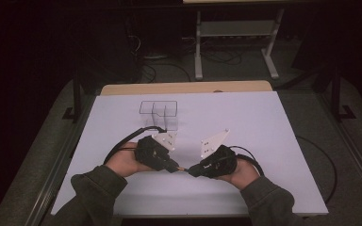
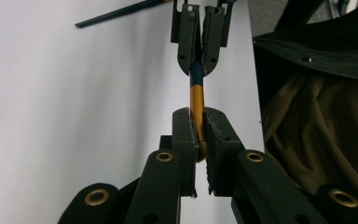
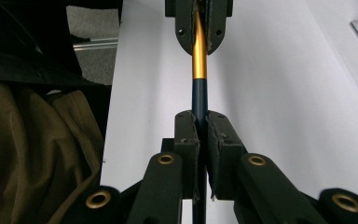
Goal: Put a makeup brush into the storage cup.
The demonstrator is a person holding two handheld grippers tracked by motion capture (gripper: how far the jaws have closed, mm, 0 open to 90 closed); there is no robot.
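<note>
The left gripper [image 2: 199, 140] is closed on the gold end of a pen [image 2: 196, 93], and the right gripper [image 3: 199, 135] is closed on its dark blue end. The pen is held level between them, above the white table [image 1: 245, 117], near a clear organizer [image 1: 159, 113]

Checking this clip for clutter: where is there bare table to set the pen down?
Bare white table lies right of the clear organizer and along the near edge. It is crowded at centre, where the left gripper and right gripper grip the pen.
</note>
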